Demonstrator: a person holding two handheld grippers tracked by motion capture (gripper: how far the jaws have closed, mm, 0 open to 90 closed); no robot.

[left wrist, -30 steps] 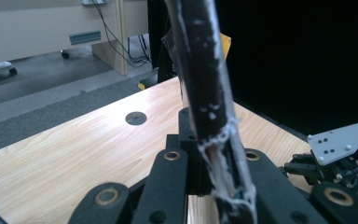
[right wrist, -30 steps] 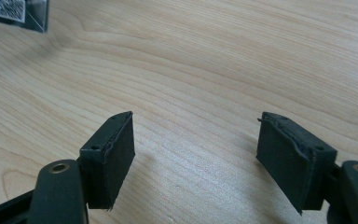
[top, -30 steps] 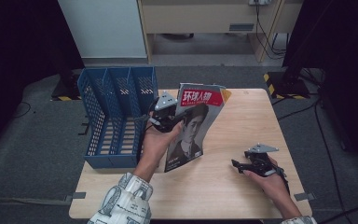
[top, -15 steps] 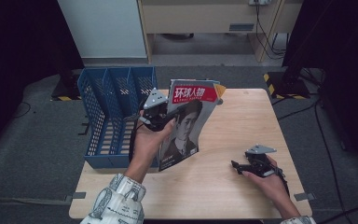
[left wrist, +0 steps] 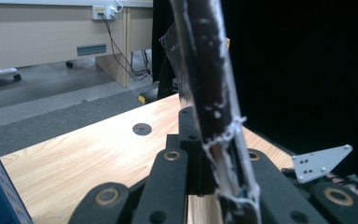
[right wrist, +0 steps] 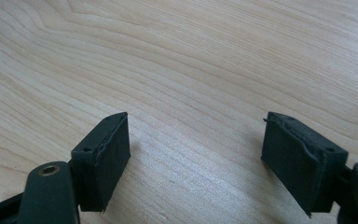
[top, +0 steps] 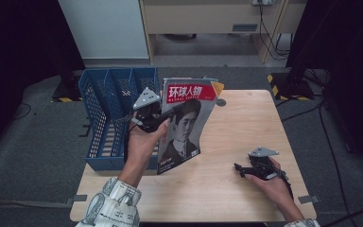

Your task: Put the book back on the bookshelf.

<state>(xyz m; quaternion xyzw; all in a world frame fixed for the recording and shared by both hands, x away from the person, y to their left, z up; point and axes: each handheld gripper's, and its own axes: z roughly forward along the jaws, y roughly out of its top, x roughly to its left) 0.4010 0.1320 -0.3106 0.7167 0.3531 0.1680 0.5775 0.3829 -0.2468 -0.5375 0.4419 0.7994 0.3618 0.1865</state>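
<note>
The left claw (top: pixel 163 116) clamps the magazine (top: pixel 184 123) upright above the surface (top: pixel 236 189), at three o'clock of the blue file rack (top: pixel 108 113). The right claw (right wrist: pixel 196 154) gapes wide, empty.

Left gripper (top: pixel 163 117) raised above the table on a bent wrist, forearm coming up from the bottom edge, jaws clamped tight; right gripper (top: pixel 240 168) low at the table surface, hand wrapped round its body, pointing left in the high view, jaws spread wide with nothing between them.
</note>
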